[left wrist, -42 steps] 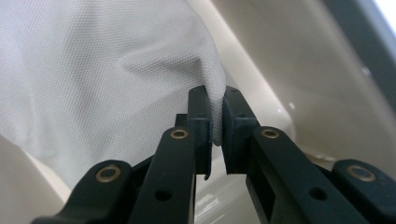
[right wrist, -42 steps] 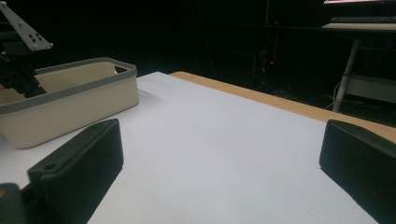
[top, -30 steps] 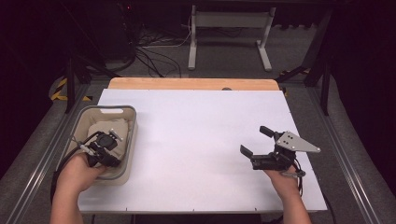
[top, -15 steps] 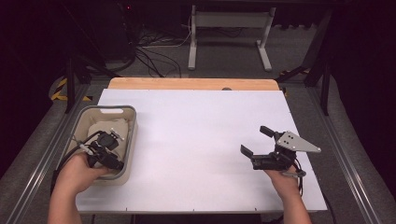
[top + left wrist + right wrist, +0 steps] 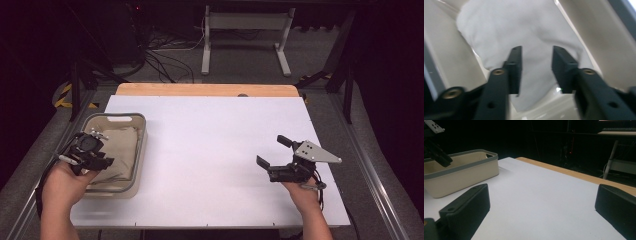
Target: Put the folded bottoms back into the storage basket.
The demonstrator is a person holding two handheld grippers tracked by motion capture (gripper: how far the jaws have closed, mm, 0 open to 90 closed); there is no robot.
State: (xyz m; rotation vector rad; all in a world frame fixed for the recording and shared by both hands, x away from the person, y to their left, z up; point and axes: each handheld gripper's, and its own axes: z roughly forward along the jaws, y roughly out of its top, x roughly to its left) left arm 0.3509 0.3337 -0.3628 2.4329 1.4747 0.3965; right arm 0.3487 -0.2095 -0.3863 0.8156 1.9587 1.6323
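Observation:
A beige bin (image 5: 142,145) with a grey rim stands at the left of the white table (image 5: 210,125). A white cloth (image 5: 122,147) lies crumpled inside it. My left gripper (image 5: 100,162) hangs over the bin's near left part and points down at the cloth (image 5: 529,30). Its jaws (image 5: 536,53) have just been closing and still stand apart; the cloth lies below the gap and the pads do not press on it. My right gripper (image 5: 271,150) stands open over the right side of the table, with nothing between its fingers (image 5: 541,192).
The bin (image 5: 461,175) shows at the far left in the right gripper view, with the left gripper (image 5: 435,147) above it. A wooden strip (image 5: 205,90) runs along the table's far edge. Cables and a metal stand lie on the dark floor beyond.
My left gripper has risen a little and drifted left over the bin. The right gripper has kept still.

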